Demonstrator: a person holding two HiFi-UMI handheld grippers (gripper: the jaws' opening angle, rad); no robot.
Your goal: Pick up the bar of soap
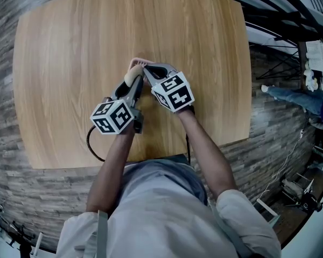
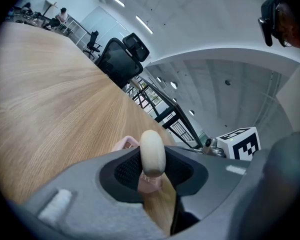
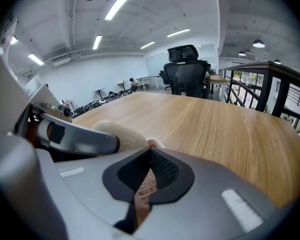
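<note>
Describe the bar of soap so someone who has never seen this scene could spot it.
On the wooden table, find the two grippers meeting near its middle. The bar of soap stands on edge between the jaws of the left gripper, just above a pink dish pinched by the right gripper. It alone is a smooth, cream, rounded oval; the dish is pink and gridded.

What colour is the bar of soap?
The bar of soap is cream; best seen in left gripper view.

table (image 1: 70, 63): matt wood | bar of soap (image 2: 152, 151): smooth matt | dish (image 2: 124, 144): plastic
</note>
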